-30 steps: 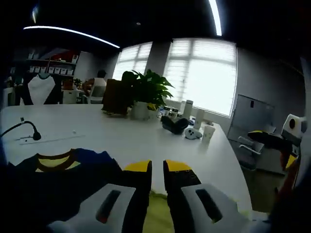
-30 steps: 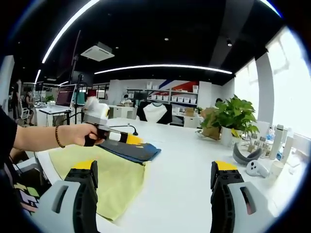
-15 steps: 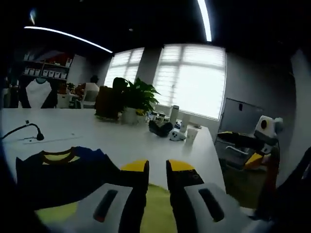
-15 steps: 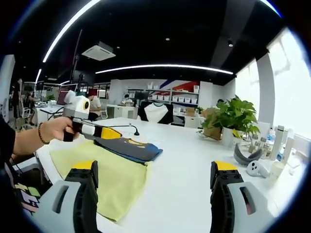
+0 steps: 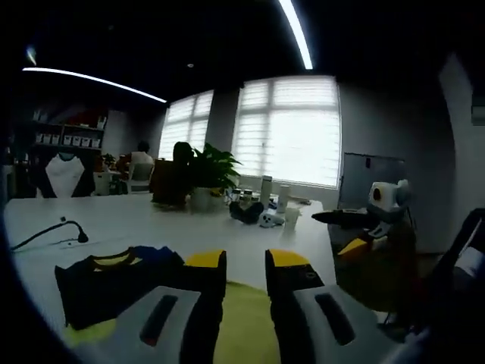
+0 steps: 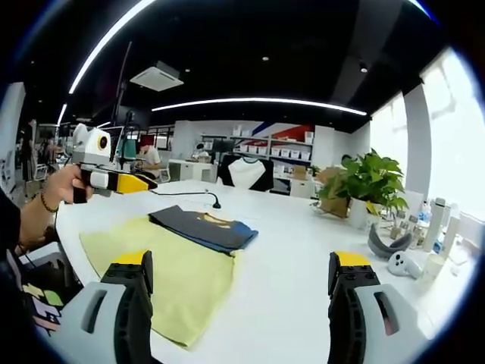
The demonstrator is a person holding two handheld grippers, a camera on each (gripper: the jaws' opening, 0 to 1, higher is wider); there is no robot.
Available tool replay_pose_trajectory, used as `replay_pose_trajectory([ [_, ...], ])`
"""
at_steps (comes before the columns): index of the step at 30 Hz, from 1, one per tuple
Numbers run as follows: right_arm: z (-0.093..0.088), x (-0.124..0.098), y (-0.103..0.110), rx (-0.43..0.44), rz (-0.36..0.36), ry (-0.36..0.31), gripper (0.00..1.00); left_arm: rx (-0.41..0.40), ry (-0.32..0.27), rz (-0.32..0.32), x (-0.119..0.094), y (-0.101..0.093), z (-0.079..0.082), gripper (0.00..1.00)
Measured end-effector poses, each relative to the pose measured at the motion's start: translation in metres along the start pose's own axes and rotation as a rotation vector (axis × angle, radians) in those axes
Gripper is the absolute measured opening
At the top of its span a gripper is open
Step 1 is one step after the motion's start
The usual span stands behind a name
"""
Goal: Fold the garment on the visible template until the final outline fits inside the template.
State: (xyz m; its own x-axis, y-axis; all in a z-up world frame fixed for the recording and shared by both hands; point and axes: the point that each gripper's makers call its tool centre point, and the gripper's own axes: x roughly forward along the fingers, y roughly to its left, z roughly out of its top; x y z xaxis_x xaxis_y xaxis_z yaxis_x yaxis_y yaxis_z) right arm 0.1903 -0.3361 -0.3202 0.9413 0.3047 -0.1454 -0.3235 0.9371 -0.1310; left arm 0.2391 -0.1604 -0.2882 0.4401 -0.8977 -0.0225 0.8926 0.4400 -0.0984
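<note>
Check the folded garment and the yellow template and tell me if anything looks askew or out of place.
The folded dark garment lies at the far edge of the yellow-green template, and its blue corner seems to poke just past that edge onto the white table. Otherwise it is flat and tidy. Both the left gripper and right gripper are clear of it.

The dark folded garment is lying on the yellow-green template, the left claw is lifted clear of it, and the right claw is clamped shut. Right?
Not quite: the right claw is open, with a wide gap between its two jaws in the right gripper view. The rest stands: the dark folded garment lies on the yellow-green template, and the left claw is lifted clear of it.
</note>
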Motion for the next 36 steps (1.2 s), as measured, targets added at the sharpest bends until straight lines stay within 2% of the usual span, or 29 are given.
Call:
replay_pose_trajectory([
  [4,0.0,0.0,0.001,0.002,0.005,-0.001,0.99,0.06,-0.005,0.035,-0.023,-0.002,0.004,0.27],
  [10,0.0,0.001,0.001,-0.005,-0.001,0.007,0.99,0.046,0.015,0.074,-0.056,-0.004,-0.002,0.33],
  [12,0.0,0.0,0.003,-0.018,0.005,0.018,0.99,0.044,0.012,0.096,-0.069,-0.002,-0.004,0.4],
  [16,0.007,-0.006,-0.001,-0.004,-0.01,-0.015,0.99,0.07,0.01,0.149,-0.095,0.002,-0.009,0.46],
  [22,0.003,-0.005,-0.003,-0.014,-0.022,0.005,0.99,0.087,-0.004,0.216,-0.129,0.009,-0.009,0.63],
  [28,0.001,-0.004,-0.002,-0.02,-0.024,0.017,0.99,0.123,-0.006,0.295,-0.156,0.016,-0.012,0.85],
  [31,0.006,-0.008,0.001,-0.005,-0.011,-0.005,0.98,0.151,0.015,0.38,-0.171,0.025,-0.013,1.0],
  [34,0.009,-0.01,0.001,-0.019,-0.014,-0.011,0.99,0.218,0.014,0.404,-0.181,0.024,-0.009,1.0],
  [36,0.01,-0.009,0.004,-0.008,0.009,-0.018,0.99,0.219,0.018,0.417,-0.187,0.021,-0.009,1.0],
])
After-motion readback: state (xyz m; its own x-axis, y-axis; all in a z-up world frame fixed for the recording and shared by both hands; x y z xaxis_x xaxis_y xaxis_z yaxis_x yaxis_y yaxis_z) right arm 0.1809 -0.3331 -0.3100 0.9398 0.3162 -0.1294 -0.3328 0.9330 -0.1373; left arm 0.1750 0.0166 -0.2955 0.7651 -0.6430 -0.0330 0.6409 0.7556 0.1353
